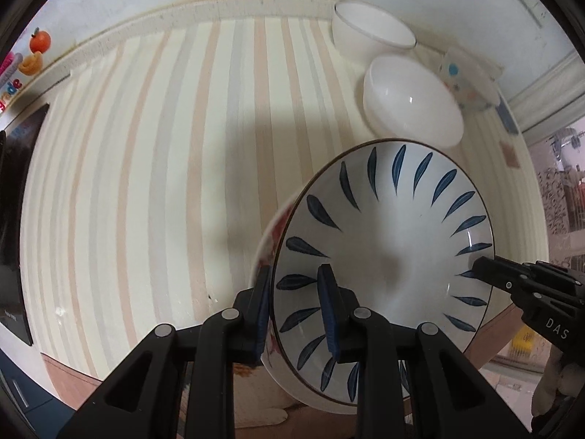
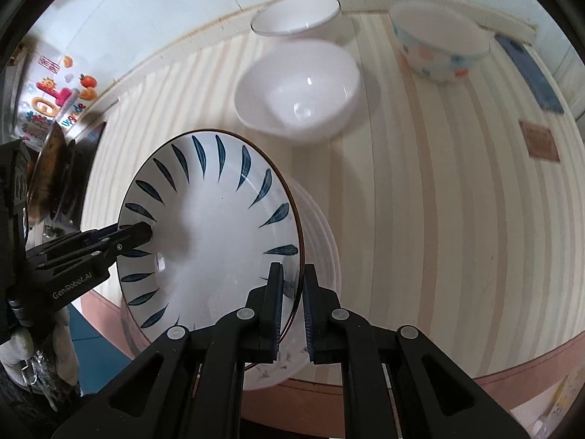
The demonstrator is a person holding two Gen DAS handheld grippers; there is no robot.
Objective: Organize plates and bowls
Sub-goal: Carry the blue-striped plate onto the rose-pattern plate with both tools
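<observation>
A white plate with blue leaf marks (image 1: 387,241) is held tilted above the striped table. My left gripper (image 1: 296,311) is shut on its near rim, one pad inside and one outside. My right gripper (image 2: 292,300) is shut on the opposite rim of the same plate (image 2: 212,241); it shows in the left wrist view at the plate's right edge (image 1: 512,285). Beneath the plate lies another dish, red-patterned at its edge (image 1: 270,234), ribbed white in the right wrist view (image 2: 321,241). Two white bowls (image 1: 413,106) (image 1: 369,33) and a dotted bowl (image 2: 438,47) stand at the back.
The striped tablecloth (image 1: 164,168) covers the table, with its front edge near me. A blue phone (image 2: 530,73) and a brown card (image 2: 541,142) lie at the right. A dark object (image 1: 14,226) sits at the left edge, near a wall with fruit stickers.
</observation>
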